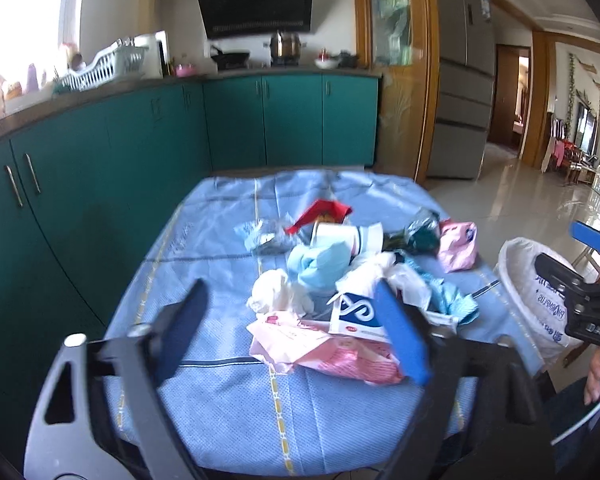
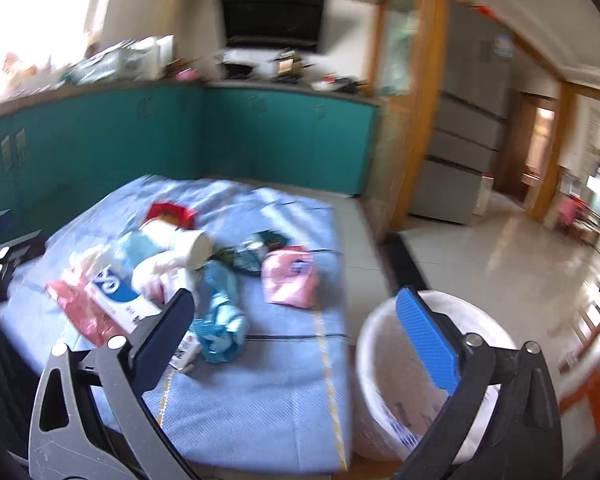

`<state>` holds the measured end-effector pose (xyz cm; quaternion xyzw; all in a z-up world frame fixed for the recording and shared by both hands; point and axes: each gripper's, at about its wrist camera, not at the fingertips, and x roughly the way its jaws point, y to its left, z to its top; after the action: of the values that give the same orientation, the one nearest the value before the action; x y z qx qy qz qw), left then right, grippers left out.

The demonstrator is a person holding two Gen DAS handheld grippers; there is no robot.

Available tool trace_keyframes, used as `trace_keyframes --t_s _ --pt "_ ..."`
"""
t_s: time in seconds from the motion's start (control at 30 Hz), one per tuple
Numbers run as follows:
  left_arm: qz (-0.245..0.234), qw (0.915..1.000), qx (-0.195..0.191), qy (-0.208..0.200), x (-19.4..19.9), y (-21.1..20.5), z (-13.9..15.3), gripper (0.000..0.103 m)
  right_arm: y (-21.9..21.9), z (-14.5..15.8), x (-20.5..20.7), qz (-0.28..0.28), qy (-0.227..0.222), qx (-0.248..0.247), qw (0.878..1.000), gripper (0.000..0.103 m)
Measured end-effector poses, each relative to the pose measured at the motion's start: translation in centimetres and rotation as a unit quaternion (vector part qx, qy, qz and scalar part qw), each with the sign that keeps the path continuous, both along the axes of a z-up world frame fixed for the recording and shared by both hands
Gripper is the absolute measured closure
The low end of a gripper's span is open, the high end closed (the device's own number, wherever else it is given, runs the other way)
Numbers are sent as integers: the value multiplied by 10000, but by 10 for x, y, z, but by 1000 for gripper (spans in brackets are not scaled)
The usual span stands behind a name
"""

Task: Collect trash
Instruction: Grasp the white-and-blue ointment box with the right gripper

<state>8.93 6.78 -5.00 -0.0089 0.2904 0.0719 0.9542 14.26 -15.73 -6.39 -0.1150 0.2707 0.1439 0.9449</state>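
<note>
Left gripper (image 1: pixel 296 332) hovering over trash pile (image 1: pixel 340 280) on blue cloth (image 1: pixel 228 400), jaws wide, gripping nothing; right gripper (image 2: pixel 300 332) hanging wide-jawed, empty, beside white bin (image 2: pixel 380 360)

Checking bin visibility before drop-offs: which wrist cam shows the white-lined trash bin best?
Right wrist view: the trash bin sits close, its open mouth and liner visible between the open fingers of the right gripper. Left wrist view shows only the trash bin's side at the frame edge, partly hidden by the right gripper.
</note>
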Motion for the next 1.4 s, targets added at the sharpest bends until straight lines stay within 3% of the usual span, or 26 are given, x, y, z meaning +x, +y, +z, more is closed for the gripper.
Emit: trace_keyframes --t_s 0.07,0.1,0.17,0.3,0.37,0.53,0.9,1.17,1.23,1.27,1.4 --pt "-25 9999 -44 162 11 4 -5 44 8 -6 20 323 189 -148 9992 26" --pt "-56 9997 -91 217 15 5 -8 44 12 -10 33 583 355 -87 9976 37" --pt "-94 9994 -183 272 18 5 -11 44 15 -18 43 1082 650 289 9916 43" --pt "164 9991 75 389 25 5 -21 34 26 -45 39 1724 926 674 9783 43" --pt "316 9986 95 404 28 10 -23 29 39 -60 37 2012 1169 520 9712 43" --pt "435 9978 140 482 31 19 -26 28 68 -71 33 2496 1280 105 9598 43" --pt "423 9971 502 392 21 10 -20 24 90 -57 22 2984 1246 63 9462 37" --pt "438 9962 646 388 16 6 -21 24 114 -87 31 2993 1466 -435 9418 37" --pt "425 9962 652 394 15 6 -21 24 117 -88 33 3002 1461 -448 9416 39" --pt "421 9962 654 393 15 6 -21 24 118 -88 34 3025 1455 -441 9410 47" --pt "422 9961 646 435 14 6 -23 23 111 -80 34 3032 1387 -236 9425 58"
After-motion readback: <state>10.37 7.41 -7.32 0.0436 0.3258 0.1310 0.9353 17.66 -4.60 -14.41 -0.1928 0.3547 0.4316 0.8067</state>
